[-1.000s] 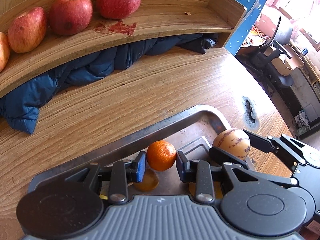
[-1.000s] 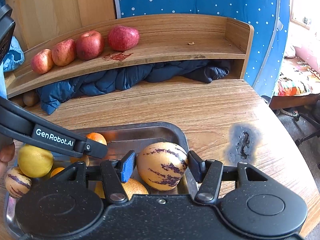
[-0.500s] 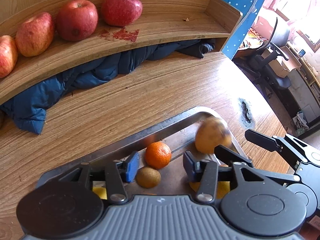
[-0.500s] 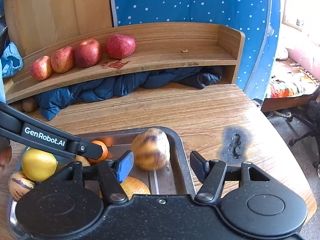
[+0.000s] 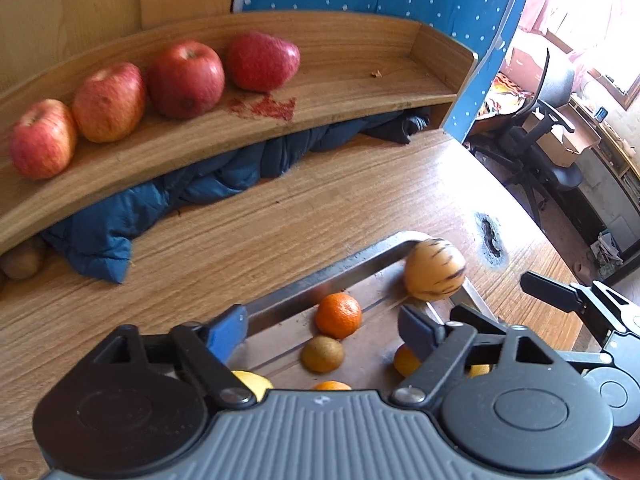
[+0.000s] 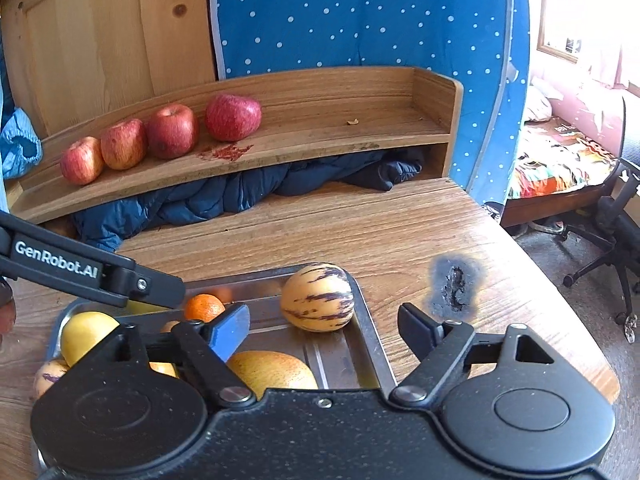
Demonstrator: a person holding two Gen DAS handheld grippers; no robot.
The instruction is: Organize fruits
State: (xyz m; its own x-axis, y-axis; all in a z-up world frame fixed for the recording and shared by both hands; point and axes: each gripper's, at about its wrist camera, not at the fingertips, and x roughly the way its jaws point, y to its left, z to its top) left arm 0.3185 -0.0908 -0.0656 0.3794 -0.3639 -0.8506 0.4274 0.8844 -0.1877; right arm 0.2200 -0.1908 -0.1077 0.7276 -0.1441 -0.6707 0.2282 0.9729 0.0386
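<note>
Holding the left tongs spread wide above the metal tray, gripping nothing, with a mandarin and a kiwi lying loose on the tray floor below the gap. Holding the right tongs just as wide and just as empty over the tray's right end, facing a striped pepino melon resting free in the far right corner against the rim. Judging the sorting as partly done: seeing four red apples lining up in a row along the left half of the wooden shelf at the back of the desk, and leaving the right half of that shelf bare apart from a small scrap and a reddish smear. Still waiting in the tray, by the look of it: the pepino melon, the mandarin, the kiwi, a lemon at the left end, a large yellow-orange fruit close under the right tongs, a second striped pepino at the near left edge, and more orange pieces partly hiding behind the tongs. Guessing at most of the work remaining, with every kind but the apples needing a place. Noting a dark blue jacket bunching under the shelf, filling that lower space, so probably counting on the open shelf top as the room to fill.
</note>
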